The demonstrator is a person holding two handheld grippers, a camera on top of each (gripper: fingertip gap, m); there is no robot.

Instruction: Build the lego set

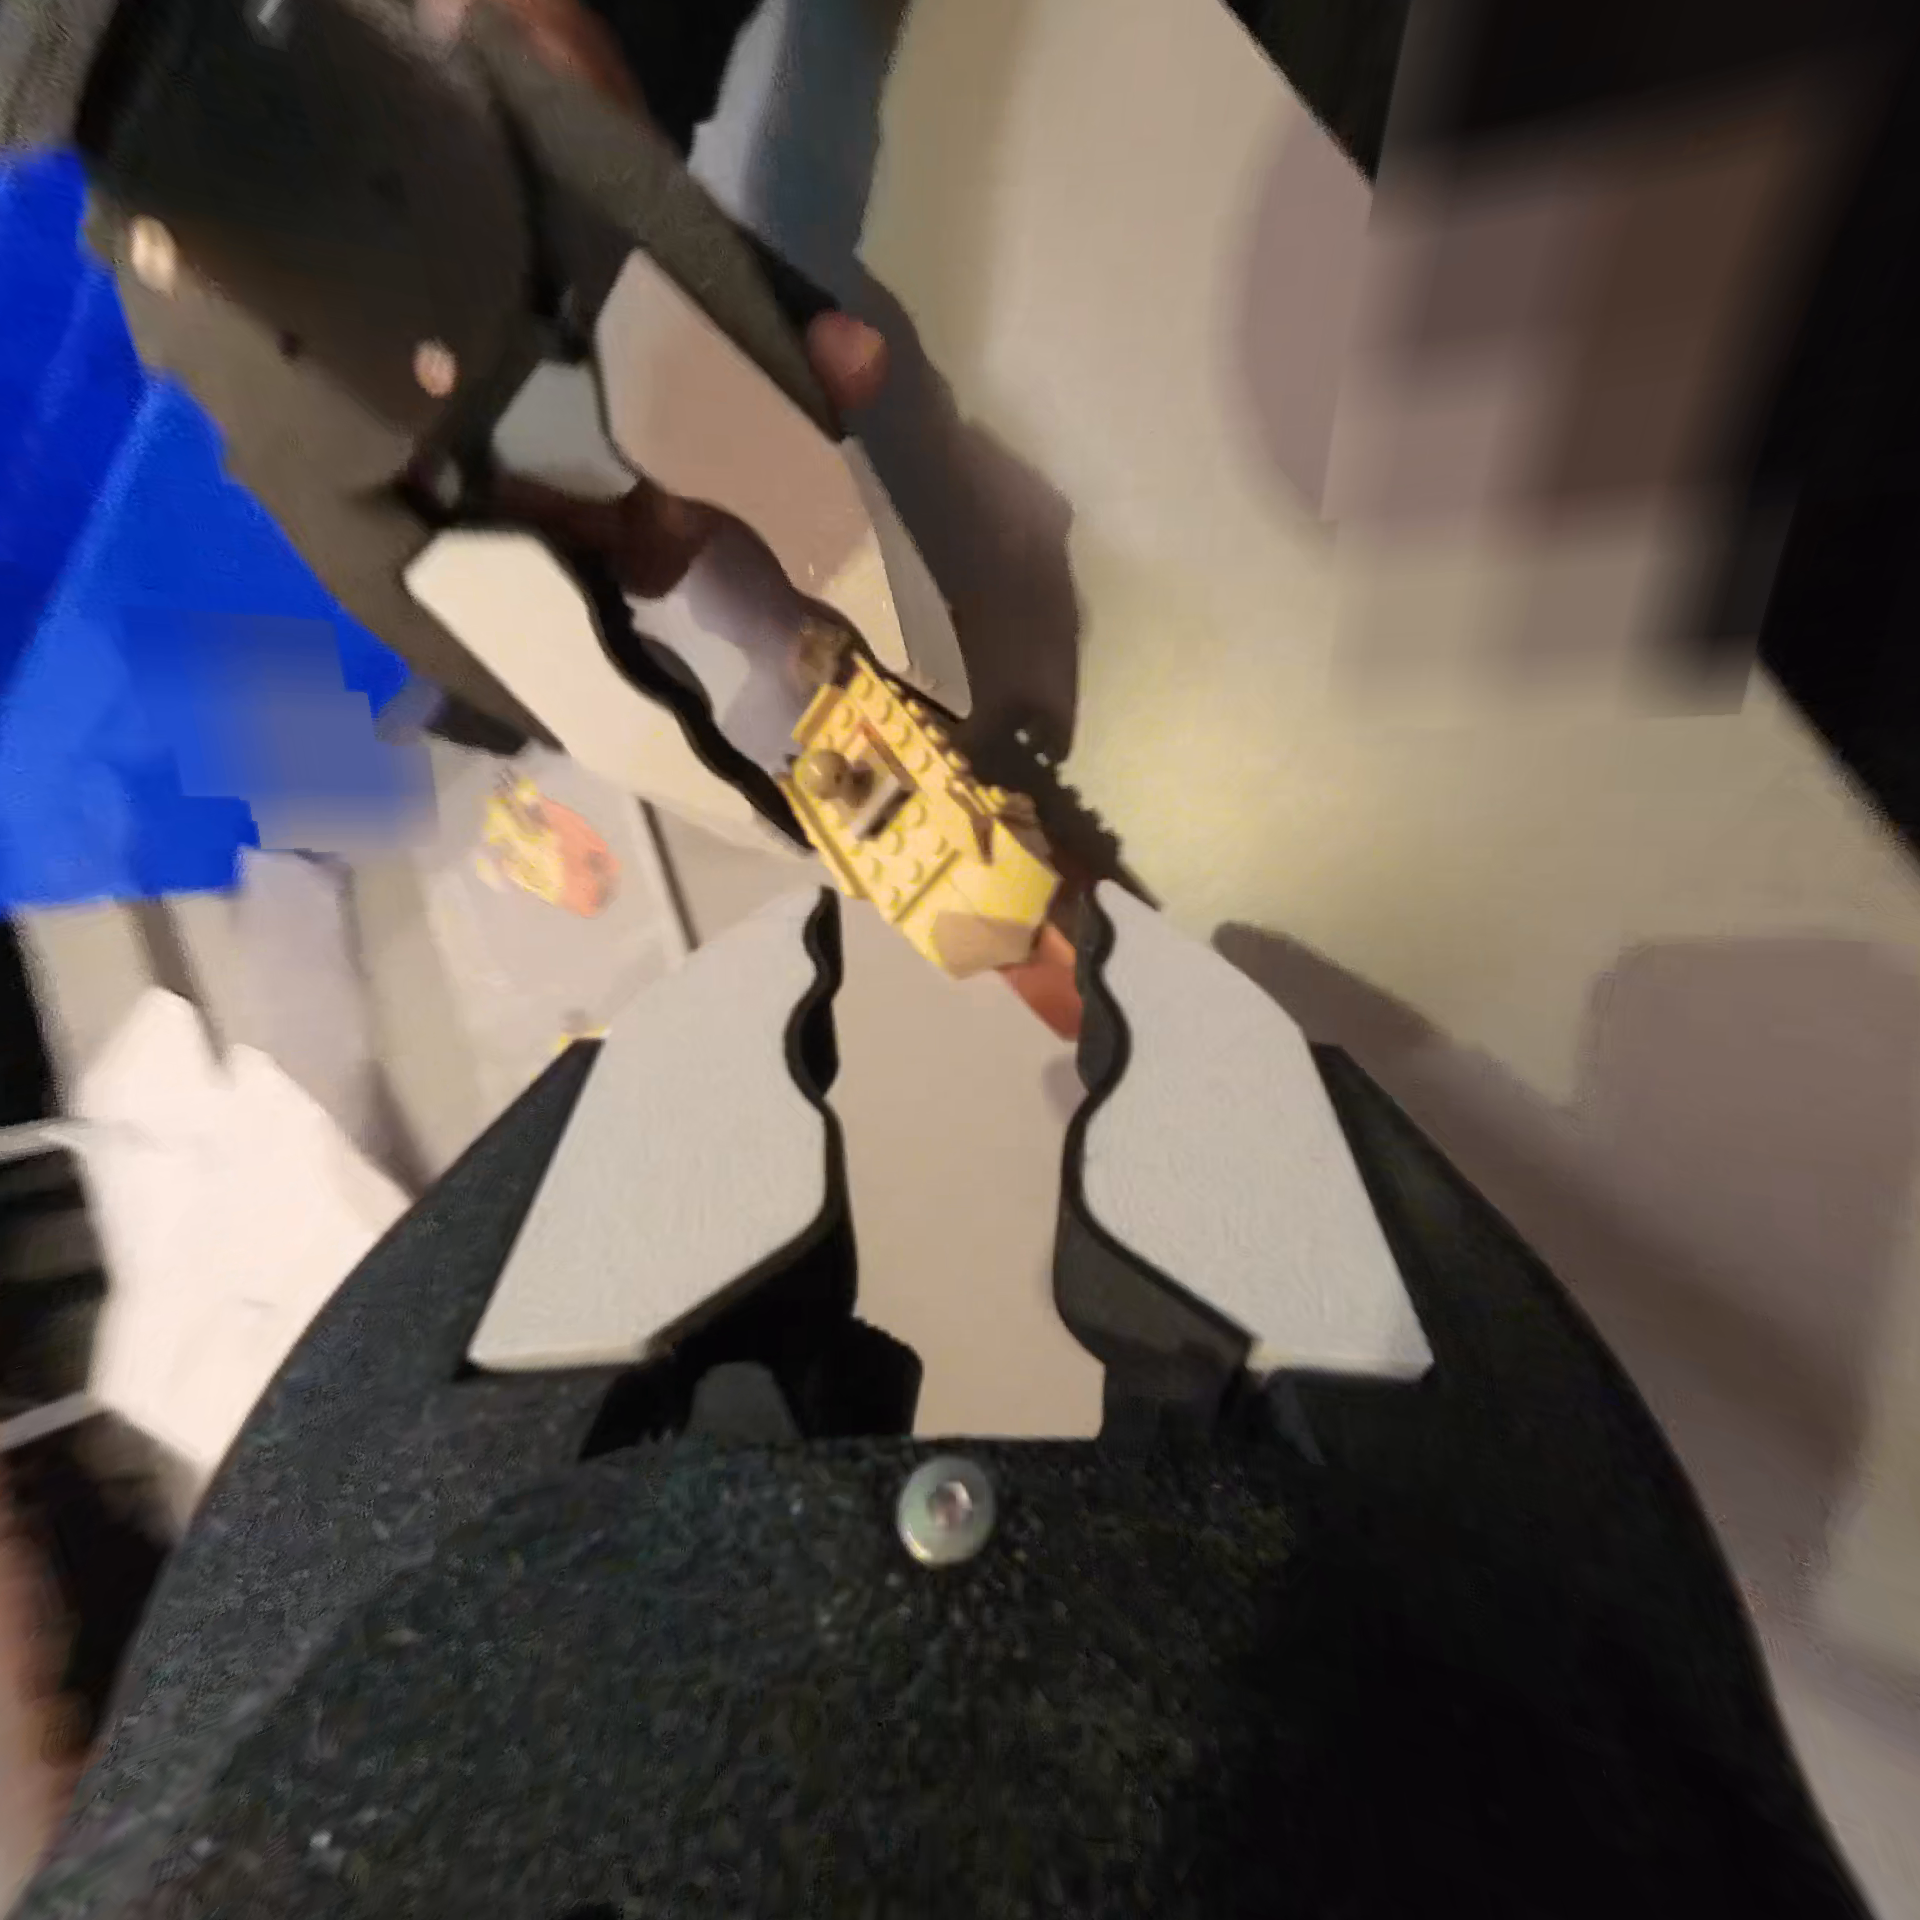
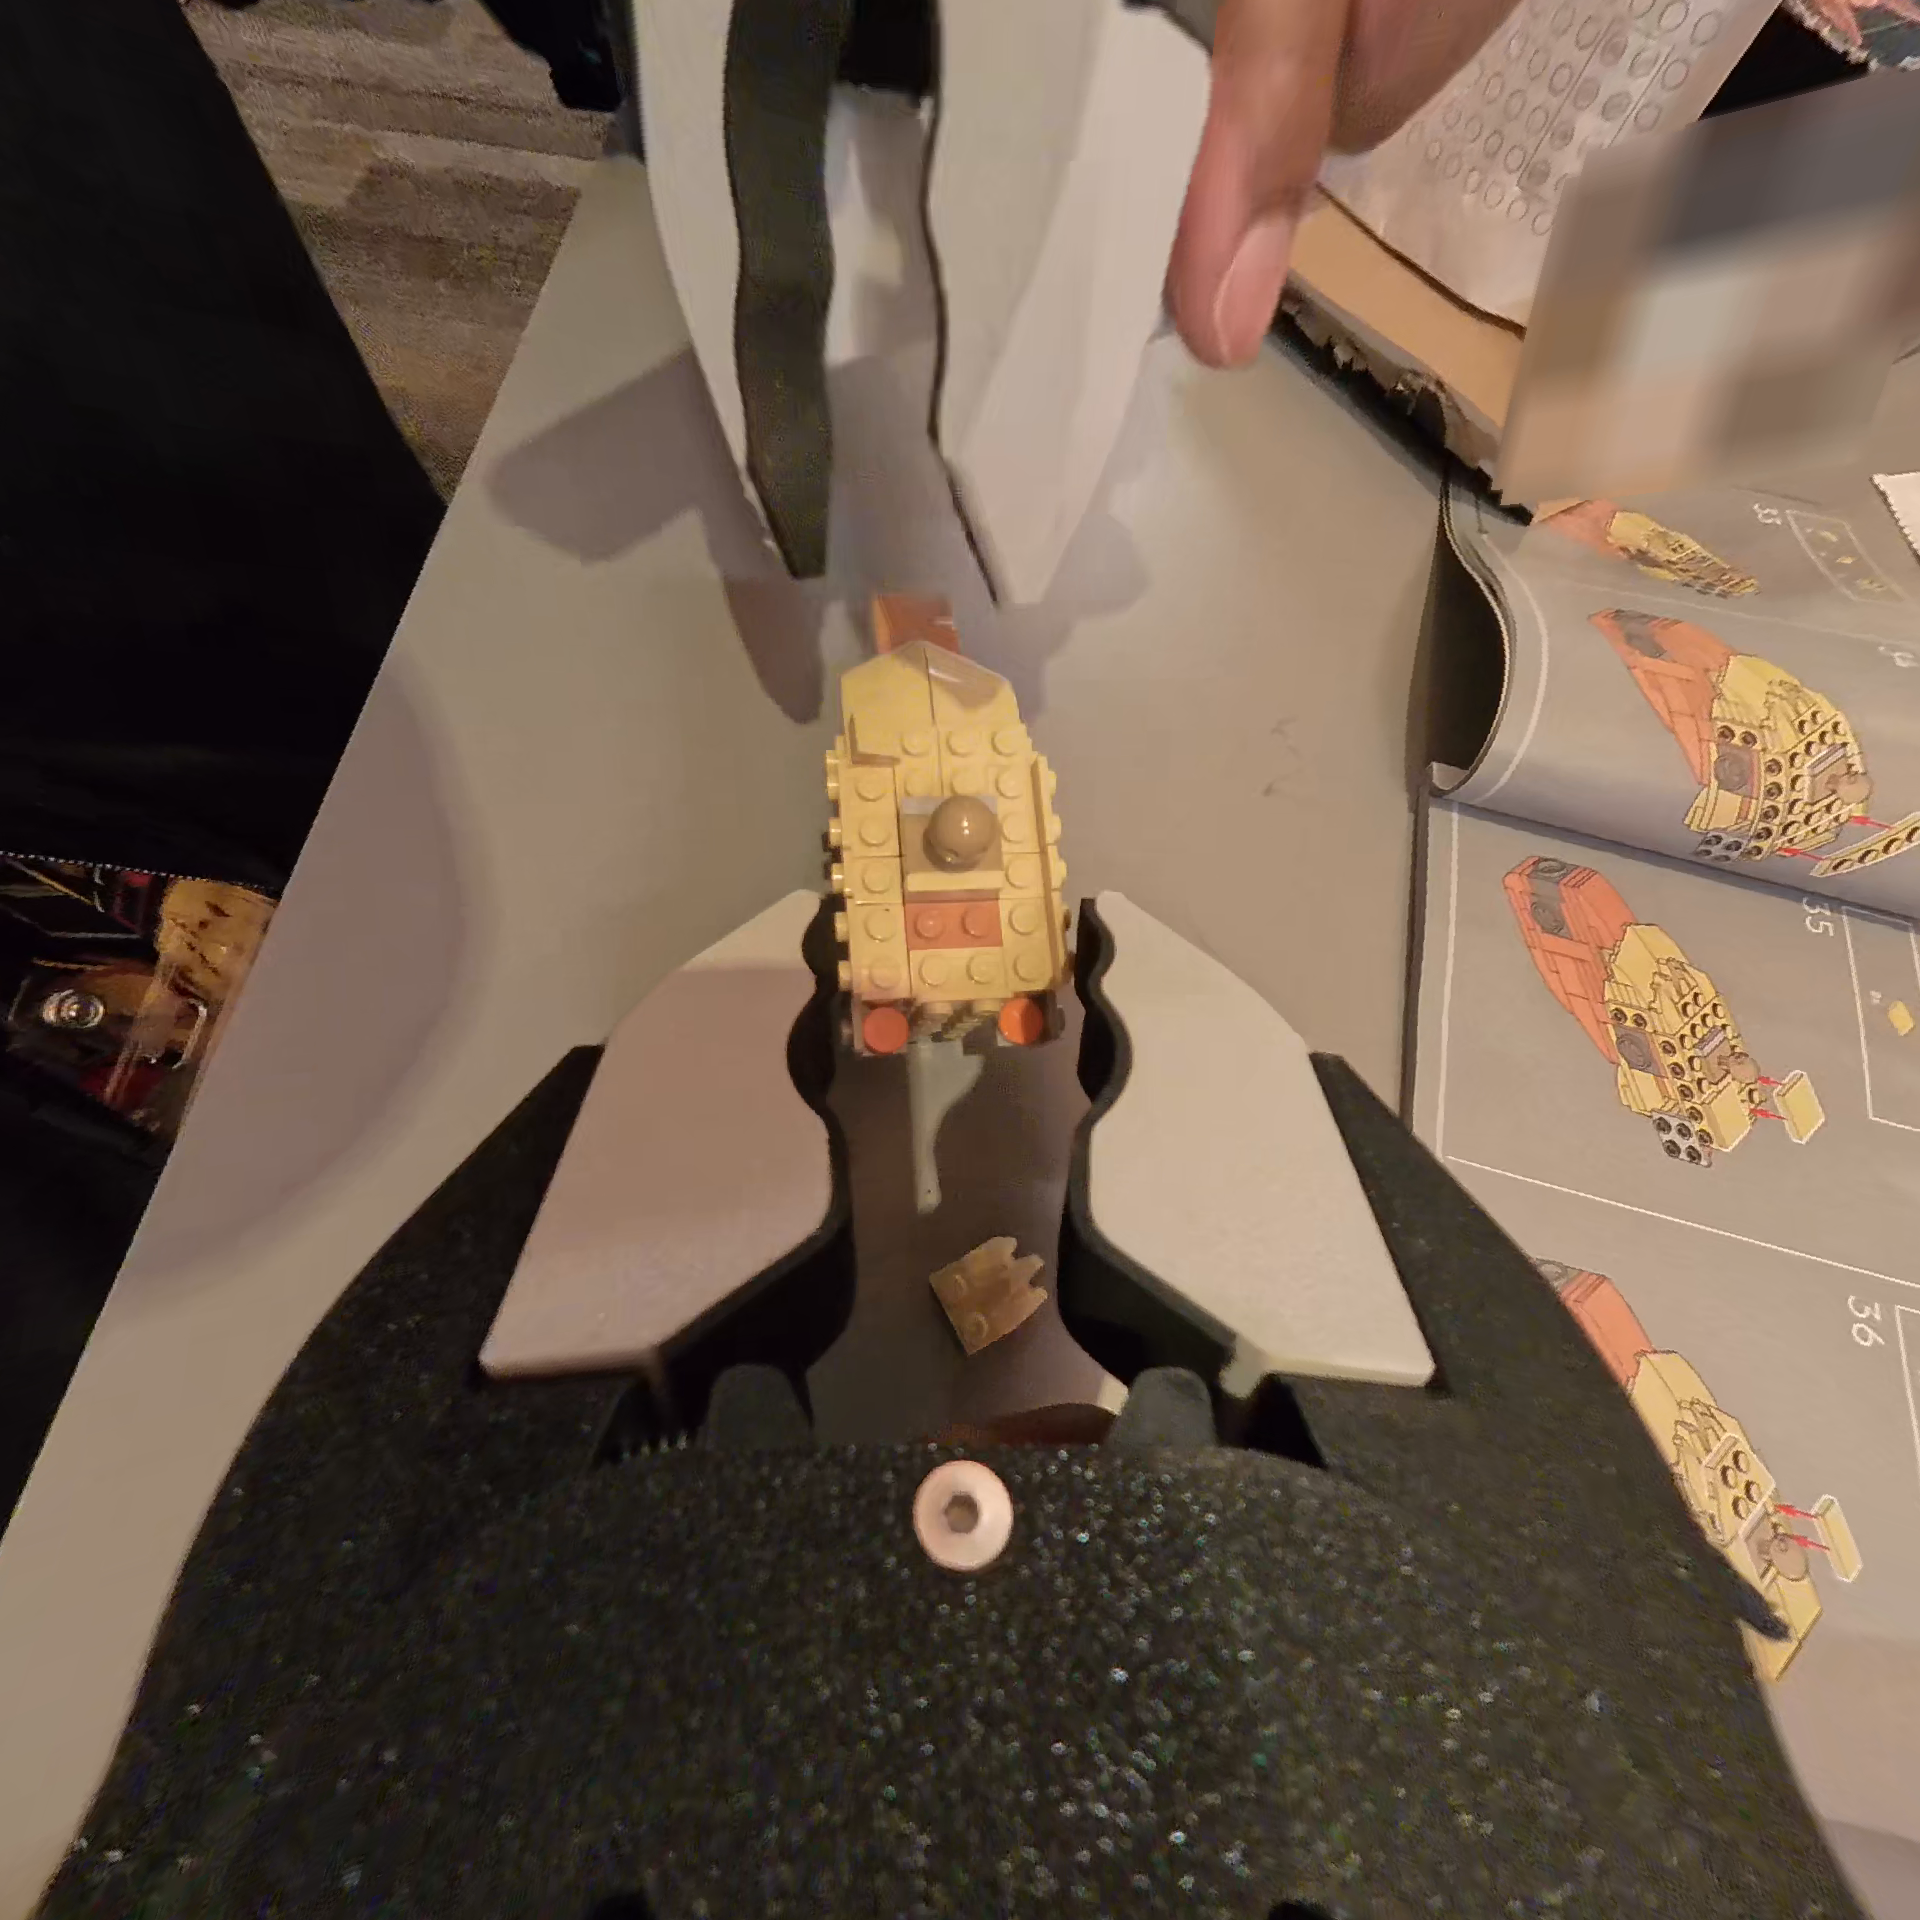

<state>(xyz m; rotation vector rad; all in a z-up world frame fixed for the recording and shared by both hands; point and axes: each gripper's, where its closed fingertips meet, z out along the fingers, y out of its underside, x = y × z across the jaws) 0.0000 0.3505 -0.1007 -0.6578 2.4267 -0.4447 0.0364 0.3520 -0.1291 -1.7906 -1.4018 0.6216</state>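
Lego model (image 2: 940,883), tan and yellow with orange-brown parts, sits at frame centre in the right wrist view, lifted above the table (image 2: 582,727); its near end lies between the tips of the right gripper (image 2: 951,971), whose jaws are closed against the model's sides and carry it. Largest to smallest otherwise: grey-white table fills the middle of both views, dark floor and carpet beyond its left edge in the right view. Instruction booklet (image 2: 1662,1039) lies open along the right edge of that view, grey pages with build-step drawings; torn cardboard box (image 2: 1382,291) sits above it at upper right. Left gripper (image 2: 894,561) comes down from the top centre of the right view, tips just beyond the model's far end; a gap shows between its fingers, nothing clamped. A person's hand (image 2: 1268,177) shows at top right, thumb pointing down. In the left wrist view, left gripper (image 1: 951,925) rises from the bottom with jaws parted, the model (image 1: 914,821) just past the tips, its orange-brown end (image 1: 1049,977) touching or close to the right-hand finger; cannot tell which. Right gripper (image 1: 883,748) enters from upper left, holding the model. Small loose tan piece (image 2: 987,1294) lies on the table, seen low between the right gripper's fingers. Left view is motion-blurred.
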